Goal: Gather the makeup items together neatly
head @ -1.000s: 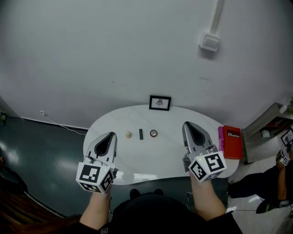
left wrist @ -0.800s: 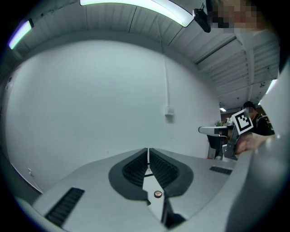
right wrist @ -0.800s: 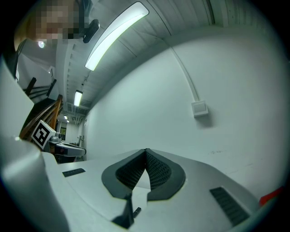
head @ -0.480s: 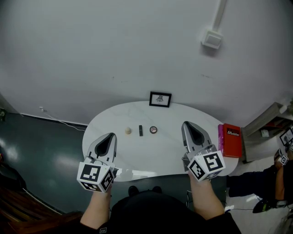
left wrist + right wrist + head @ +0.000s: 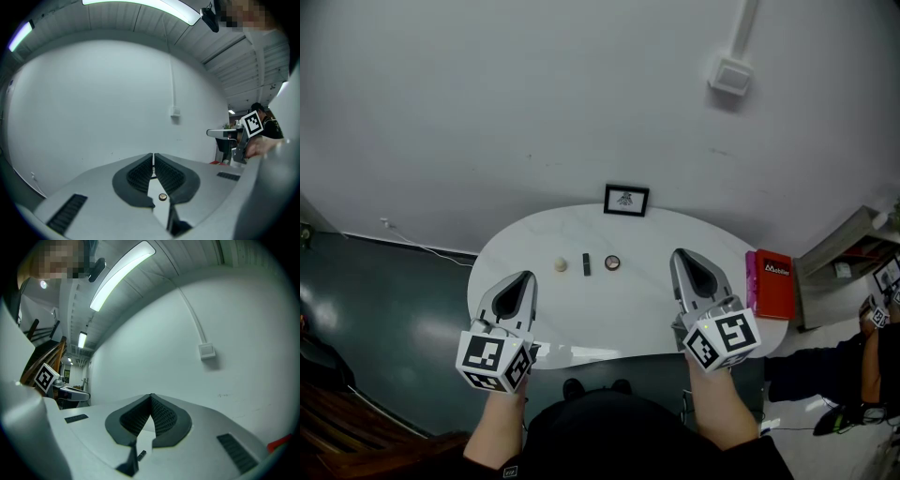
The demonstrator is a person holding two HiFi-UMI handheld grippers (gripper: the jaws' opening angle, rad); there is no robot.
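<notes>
Three small makeup items lie in a row on the white oval table (image 5: 628,319) in the head view: a cream ball-shaped sponge (image 5: 561,265), a dark lipstick tube (image 5: 586,264) and a round copper-rimmed compact (image 5: 612,262). My left gripper (image 5: 525,278) hovers over the table's near left, shut and empty. My right gripper (image 5: 682,255) hangs over the near right, also shut and empty. Through the shut left gripper (image 5: 153,156) the compact (image 5: 162,197) shows small. Below the shut right gripper (image 5: 150,397) the lipstick tube (image 5: 141,454) shows.
A small black picture frame (image 5: 625,200) stands at the table's back edge against the white wall. A red book (image 5: 774,284) lies on the table's right end. A wall box (image 5: 730,75) with a conduit sits high up. Dark floor surrounds the table.
The head view has shifted slightly, so the table and items sit a little higher and to the left. Both grippers stay shut and nearly still.
</notes>
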